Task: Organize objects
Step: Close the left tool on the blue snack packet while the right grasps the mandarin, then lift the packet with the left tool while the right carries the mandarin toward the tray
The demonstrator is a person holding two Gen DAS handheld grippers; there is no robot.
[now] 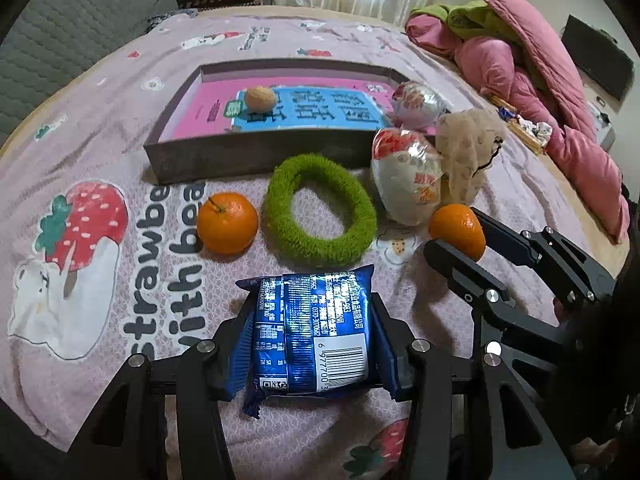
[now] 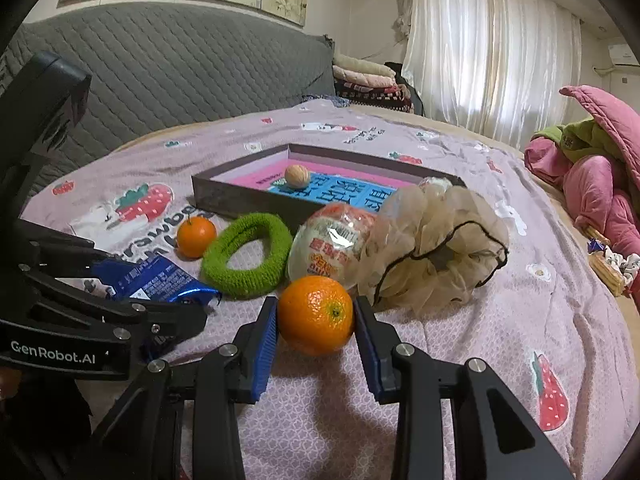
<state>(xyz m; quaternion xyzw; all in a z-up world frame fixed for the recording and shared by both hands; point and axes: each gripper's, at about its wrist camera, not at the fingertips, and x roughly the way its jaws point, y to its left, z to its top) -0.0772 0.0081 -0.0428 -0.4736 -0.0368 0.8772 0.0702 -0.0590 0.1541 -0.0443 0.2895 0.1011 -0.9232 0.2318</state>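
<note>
Left gripper (image 1: pixel 312 344): jaws closed on blue snack packet (image 1: pixel 316 332), low over the bedspread (image 1: pixel 100 280). Right gripper (image 2: pixel 316 320): jaws flank near orange (image 2: pixel 316 314); firm contact unclear. 2nd orange (image 1: pixel 227 224) beside green ring (image 1: pixel 320 210). Walnut (image 1: pixel 260 98) in tray (image 1: pixel 256 154).

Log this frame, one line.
left tongs: gripping shiny blue foil snack packet | right tongs: closing around round orange tangerine | dark cardboard box: one walnut
</note>
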